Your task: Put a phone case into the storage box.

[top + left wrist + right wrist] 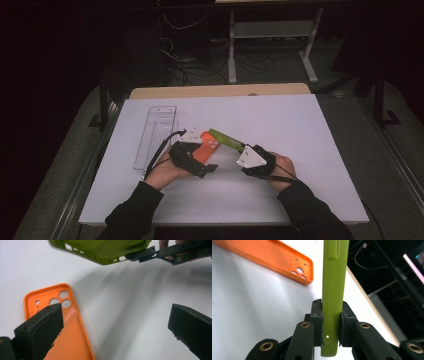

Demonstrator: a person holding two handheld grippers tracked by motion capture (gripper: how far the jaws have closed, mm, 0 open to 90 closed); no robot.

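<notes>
Lying on the white table (pixel 310 150), the orange case (pixel 72 340) sits under the released left gripper (pixel 115 325); the right gripper (pixel 331 322) clenches the green case (pixel 334 290).

Two phone cases, one orange (pixel 204 147) and one green (pixel 226 139), plus one clear tray (pixel 156 135).

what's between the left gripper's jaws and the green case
Nothing but bare white table, seen in the left gripper view. The left gripper is open; the green case hangs above, and the orange case lies aside.

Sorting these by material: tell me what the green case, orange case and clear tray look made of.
Green case: likely soft silicone or rubbery plastic, matte.
Orange case: similar matte plastic, dotted texture inside.
Clear tray: seemingly hard transparent plastic; the table shows through.
</notes>
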